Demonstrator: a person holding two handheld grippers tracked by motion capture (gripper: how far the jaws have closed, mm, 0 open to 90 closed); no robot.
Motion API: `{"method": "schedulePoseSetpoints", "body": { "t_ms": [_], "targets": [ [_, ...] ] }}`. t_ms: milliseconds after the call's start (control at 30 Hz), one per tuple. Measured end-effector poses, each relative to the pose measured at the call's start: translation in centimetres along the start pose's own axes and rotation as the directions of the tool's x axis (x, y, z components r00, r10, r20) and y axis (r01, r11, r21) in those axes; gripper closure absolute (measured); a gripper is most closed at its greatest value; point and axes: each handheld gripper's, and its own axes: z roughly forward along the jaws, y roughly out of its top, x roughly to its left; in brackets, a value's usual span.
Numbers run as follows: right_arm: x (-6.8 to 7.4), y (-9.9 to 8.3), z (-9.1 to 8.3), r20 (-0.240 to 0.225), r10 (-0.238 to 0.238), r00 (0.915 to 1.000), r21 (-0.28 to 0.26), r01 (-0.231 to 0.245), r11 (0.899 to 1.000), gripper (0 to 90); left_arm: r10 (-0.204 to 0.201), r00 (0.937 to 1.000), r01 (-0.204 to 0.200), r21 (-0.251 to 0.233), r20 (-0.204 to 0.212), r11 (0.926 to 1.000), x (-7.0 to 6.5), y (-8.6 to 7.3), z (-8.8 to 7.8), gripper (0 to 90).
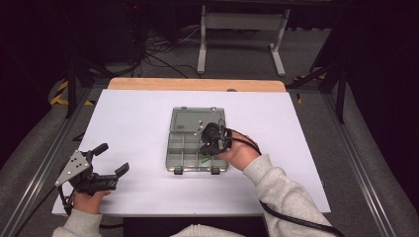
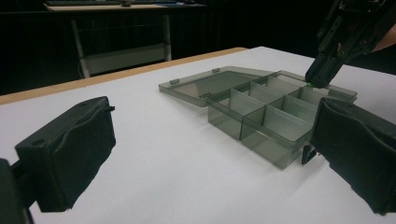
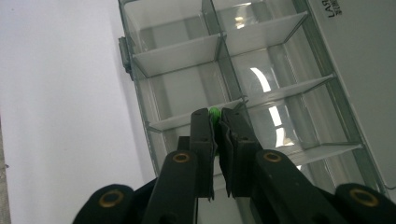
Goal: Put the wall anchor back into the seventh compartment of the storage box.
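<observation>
Right tool (image 3: 217, 122) clamped on small green piece (image 3: 214, 113), poised over near-right compartments of open organizer box (image 1: 174, 148) mid-surface. Pick done; drop-in left, by my read. Left tool (image 1: 112, 159) open, idle near-left, empty.

Green piece (image 3: 214, 113) mostly hidden between jaws

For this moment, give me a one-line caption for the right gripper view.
Right gripper pinching a small green piece over the open compartment box.
</observation>
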Motion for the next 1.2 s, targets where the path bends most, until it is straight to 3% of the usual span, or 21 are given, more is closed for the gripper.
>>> {"method": "schedulePoseSetpoints", "body": {
  "t_ms": [567,1200],
  "targets": [
    [0.1,-1.0,2.1,-0.033,0.041,0.9986,0.052,-0.039,0.998,83.8,0.000,1.0000,0.000,0.003,0.000,1.0000,0.0,0.0,-0.1,0.6],
    [0.4,-1.5,3.7,-0.070,0.044,0.9966,0.103,-0.036,0.994,83.8,0.000,1.0000,0.000,0.000,-0.001,1.0000,0.0,0.0,0.0,0.6]
  ]
}}
